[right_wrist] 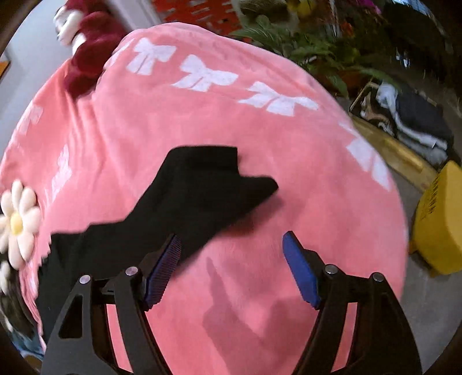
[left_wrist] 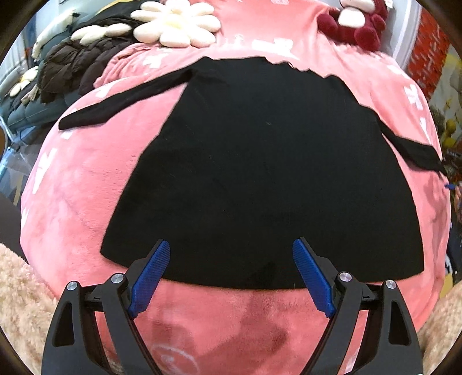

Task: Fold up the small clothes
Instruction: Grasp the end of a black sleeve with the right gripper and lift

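A black long-sleeved top (left_wrist: 265, 178) lies spread flat on a pink blanket (left_wrist: 80, 196), both sleeves stretched out to the sides. My left gripper (left_wrist: 231, 248) is open and empty, hovering over the top's near hem. In the right wrist view, the right sleeve (right_wrist: 202, 184) lies on the pink blanket (right_wrist: 288, 173), its cuff end pointing away. My right gripper (right_wrist: 231, 239) is open and empty, above the blanket just right of the sleeve; its left finger overlaps the sleeve's edge.
A white flower cushion (left_wrist: 176, 24), dark clothes (left_wrist: 72, 66) and a dark red plush toy (left_wrist: 358, 20) lie at the blanket's far side. A yellow box (right_wrist: 439, 222), plants (right_wrist: 317, 43) and a crate of clothes (right_wrist: 410, 121) stand beyond the right edge.
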Available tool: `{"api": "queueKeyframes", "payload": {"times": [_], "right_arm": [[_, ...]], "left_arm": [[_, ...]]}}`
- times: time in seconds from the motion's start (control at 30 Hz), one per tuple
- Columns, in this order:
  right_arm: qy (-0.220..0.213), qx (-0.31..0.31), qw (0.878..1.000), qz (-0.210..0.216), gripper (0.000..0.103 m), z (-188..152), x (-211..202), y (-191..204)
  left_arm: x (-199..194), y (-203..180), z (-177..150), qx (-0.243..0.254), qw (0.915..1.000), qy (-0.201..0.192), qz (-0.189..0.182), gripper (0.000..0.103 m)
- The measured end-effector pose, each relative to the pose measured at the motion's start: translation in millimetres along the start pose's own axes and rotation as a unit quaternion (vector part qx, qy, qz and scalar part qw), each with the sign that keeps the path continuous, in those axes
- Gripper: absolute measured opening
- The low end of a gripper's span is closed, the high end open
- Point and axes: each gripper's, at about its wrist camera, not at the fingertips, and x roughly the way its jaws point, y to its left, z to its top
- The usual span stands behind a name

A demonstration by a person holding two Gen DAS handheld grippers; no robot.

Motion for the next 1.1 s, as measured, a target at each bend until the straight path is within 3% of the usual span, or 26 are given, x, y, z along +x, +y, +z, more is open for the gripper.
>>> {"api": "queueKeyframes", "payload": {"times": [0.13, 0.17, 0.23, 0.3, 0.53, 0.73, 0.9, 0.97, 1.1], "right_arm": [[0.001, 0.020, 1.000, 0.020, 0.058, 8.8, 19.0, 1.2], [-0.003, 0.021, 1.000, 0.022, 0.051, 11.0, 21.1, 2.2], [-0.006, 0.020, 0.999, 0.029, 0.032, 15.3, 23.3, 3.6], [-0.007, 0.018, 0.999, 0.050, 0.002, 18.3, 21.0, 8.8], [-0.067, -0.033, 0.989, 0.129, 0.002, 30.0, -38.0, 86.6], [-0.072, -0.135, 0.962, 0.225, 0.002, 11.8, -85.6, 232.1], [-0.035, -0.242, 0.931, 0.270, 0.002, -61.3, -88.2, 360.3], [-0.008, -0.291, 0.917, 0.271, 0.002, -108.0, -74.1, 407.5], [0.065, -0.359, 0.896, 0.254, 0.004, -204.4, -29.6, 463.2]], "left_arm": [[6.0, -1.9, -0.5, 0.007, 0.9999, 0.009, 0.001, 0.084], [7.4, -2.5, -0.8, 0.009, 0.9999, 0.011, 0.002, 0.084], [10.0, -3.2, -1.6, 0.012, 0.9998, 0.013, 0.002, 0.084], [12.4, -3.7, -2.0, 0.015, 0.9998, 0.015, 0.002, 0.084], [15.9, -0.5, -3.1, 0.006, 0.9998, 0.019, -0.007, 0.084], [11.1, -0.1, -3.7, 0.006, 0.9998, 0.010, -0.018, 0.084], [3.7, -2.4, -4.8, 0.011, 0.9996, -0.002, -0.025, 0.084], [1.7, -2.4, -4.7, 0.013, 0.9996, -0.006, -0.025, 0.084], [1.5, 0.5, -3.2, 0.006, 0.9994, 0.000, -0.033, 0.084]]}}
